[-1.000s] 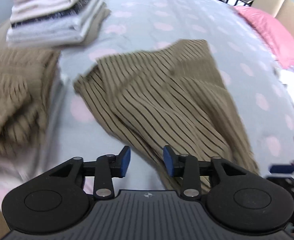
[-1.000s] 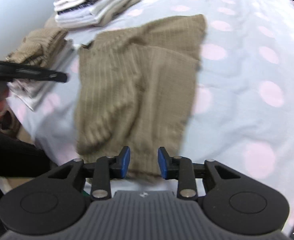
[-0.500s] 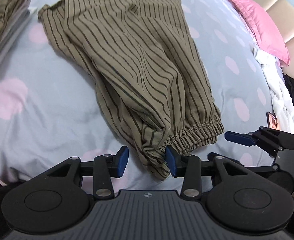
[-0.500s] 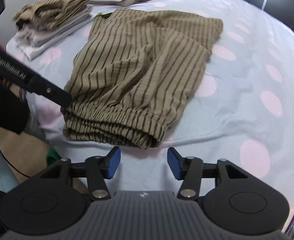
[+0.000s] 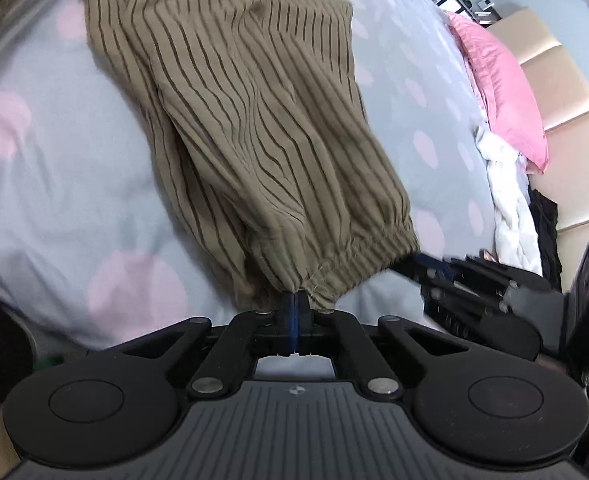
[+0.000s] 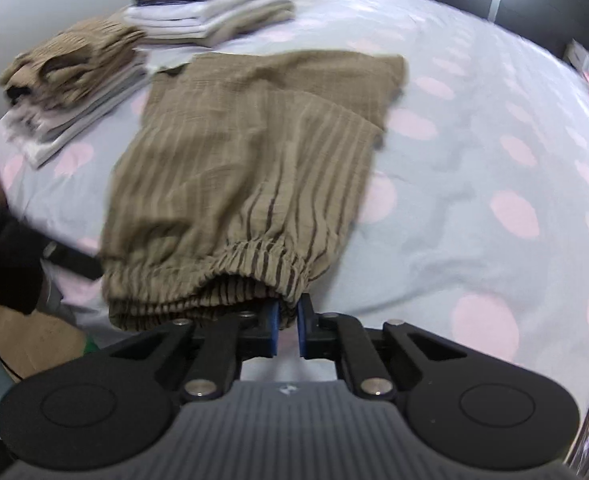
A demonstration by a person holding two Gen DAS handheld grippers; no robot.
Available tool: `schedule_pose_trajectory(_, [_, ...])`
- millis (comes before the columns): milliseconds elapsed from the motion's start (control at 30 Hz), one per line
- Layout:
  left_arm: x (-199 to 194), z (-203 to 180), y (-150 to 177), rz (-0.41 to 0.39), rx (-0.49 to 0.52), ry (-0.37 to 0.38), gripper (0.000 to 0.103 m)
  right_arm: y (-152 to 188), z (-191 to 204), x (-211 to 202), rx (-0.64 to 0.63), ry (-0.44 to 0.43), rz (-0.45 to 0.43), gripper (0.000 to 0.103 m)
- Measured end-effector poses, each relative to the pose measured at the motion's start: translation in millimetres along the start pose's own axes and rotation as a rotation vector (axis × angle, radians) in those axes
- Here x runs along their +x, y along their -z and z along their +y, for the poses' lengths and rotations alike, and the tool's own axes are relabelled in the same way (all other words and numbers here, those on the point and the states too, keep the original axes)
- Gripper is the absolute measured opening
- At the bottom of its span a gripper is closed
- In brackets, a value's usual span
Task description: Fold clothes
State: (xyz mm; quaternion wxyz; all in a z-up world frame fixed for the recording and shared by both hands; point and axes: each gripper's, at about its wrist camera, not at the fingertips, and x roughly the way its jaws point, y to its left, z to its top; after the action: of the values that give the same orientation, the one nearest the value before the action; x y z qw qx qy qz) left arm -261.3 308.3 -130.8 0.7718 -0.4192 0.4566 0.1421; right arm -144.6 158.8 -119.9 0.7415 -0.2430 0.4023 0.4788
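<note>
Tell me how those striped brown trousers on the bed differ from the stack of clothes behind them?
The trousers lie spread out in a single loose layer; the stack is several pieces neatly folded and piled. The trousers are brown with dark stripes; the stack is mostly pale white, cream and grey. The trousers' gathered waistband is pinched by the left claw and right claw; nothing touches the stack. Both rest on the dotted bedsheet.

You had open bedsheet (image 6: 474, 152) to the right of the striped shorts (image 6: 246, 168). Two folded stacks (image 6: 210, 4) (image 6: 70, 76) blocked the far left; a pink pillow (image 5: 502, 92) and white bedding (image 5: 510, 208) closed the right edge.
</note>
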Motion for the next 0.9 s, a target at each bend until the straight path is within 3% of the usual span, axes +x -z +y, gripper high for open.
schedule_pose_trajectory(133, [17.5,11.9,9.1,0.053,-0.045,-0.026,0.000,3.1,-8.2,13.0,0.054,-0.006,0.051,0.010])
schedule_pose_trajectory(233, [13.8,14.1,9.1,0.037,-0.055,-0.034,0.000,6.0,-9.4,17.4,0.049,-0.004,0.059,0.012])
schedule_pose_trajectory(267, [9.5,14.3,9.2,0.024,-0.052,-0.029,0.000,6.7,-8.5,14.9,0.035,-0.001,0.054,0.017])
schedule_pose_trajectory(300, [5.8,13.9,8.7,0.009,-0.050,-0.020,0.004,7.3,-7.7,12.3,0.021,0.002,0.049,0.019])
schedule_pose_trajectory(400, [-4.1,8.3,7.8,-0.033,-0.029,-0.039,0.037,9.4,-5.0,4.5,-0.020,0.011,0.034,0.030])
schedule_pose_trajectory(433, [-7.6,5.3,7.8,-0.047,-0.016,-0.050,0.044,11.2,-2.6,0.1,-0.053,0.024,0.020,0.032])
schedule_pose_trajectory(533, [-8.9,-2.2,5.5,-0.047,-0.003,-0.070,0.048,15.1,6.8,-12.4,-0.177,0.039,-0.035,0.032])
schedule_pose_trajectory(600, [-5.9,-1.2,1.9,-0.042,-0.019,-0.076,0.053,14.9,13.3,-17.7,-0.252,0.018,-0.066,0.038])
schedule_pose_trajectory(667, [0.9,1.2,-0.4,-0.029,-0.051,-0.076,0.053,15.7,22.7,-20.8,-0.345,0.005,-0.090,0.048])
schedule_pose_trajectory(733, [5.9,6.2,-2.3,-0.013,-0.088,-0.075,0.053,17.8,32.2,-21.9,-0.449,0.002,-0.101,0.051])
schedule_pose_trajectory(900, [-0.7,-9.0,-0.1,-0.023,0.034,-0.168,0.053,24.4,44.6,-20.7,-0.656,-0.030,-0.091,0.051])
